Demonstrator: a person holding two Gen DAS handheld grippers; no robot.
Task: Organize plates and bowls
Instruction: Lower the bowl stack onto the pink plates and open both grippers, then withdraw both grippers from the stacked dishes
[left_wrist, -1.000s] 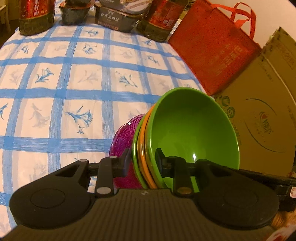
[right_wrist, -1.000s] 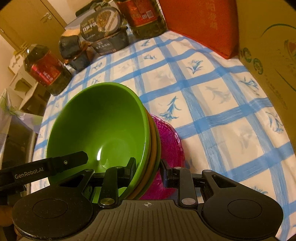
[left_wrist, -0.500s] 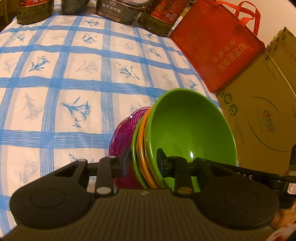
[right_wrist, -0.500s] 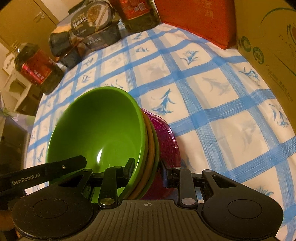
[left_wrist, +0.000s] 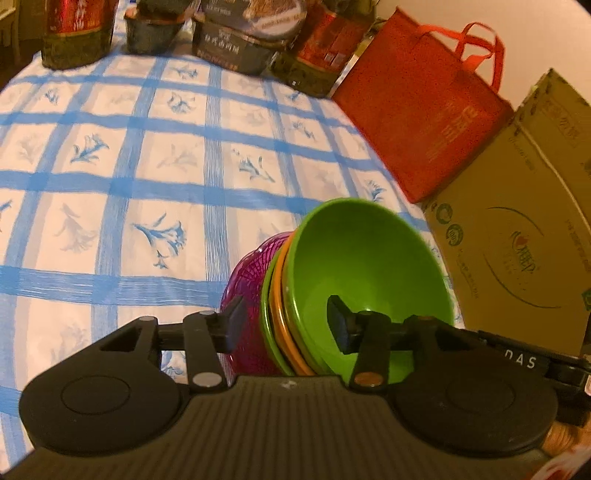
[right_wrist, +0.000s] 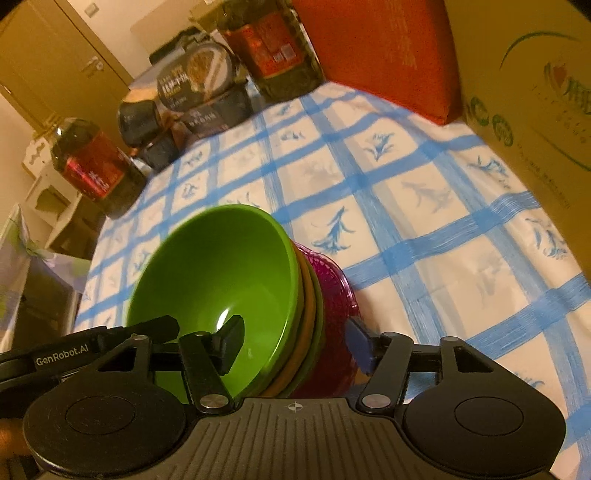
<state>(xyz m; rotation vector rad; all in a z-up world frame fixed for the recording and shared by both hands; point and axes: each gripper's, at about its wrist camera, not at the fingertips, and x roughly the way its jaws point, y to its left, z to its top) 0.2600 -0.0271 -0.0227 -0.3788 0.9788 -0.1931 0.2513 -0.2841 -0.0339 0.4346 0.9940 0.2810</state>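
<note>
Both my left hand-held gripper (left_wrist: 284, 325) and right hand-held gripper (right_wrist: 293, 343) have their fingers spread, straddling the nested bowl stack (left_wrist: 354, 280) and magenta plate (left_wrist: 247, 295) between them. Unclamped, the tilted stack could slide onto the surface (left_wrist: 110, 184).

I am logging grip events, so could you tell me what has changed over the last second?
Both grippers have opened: the left gripper and right gripper were clamped on the rims of the dish stack and now stand spread, pads clear of it. The green bowl, orange dish and magenta plate stay nested together. The checked tablecloth and red bag are unchanged.
</note>
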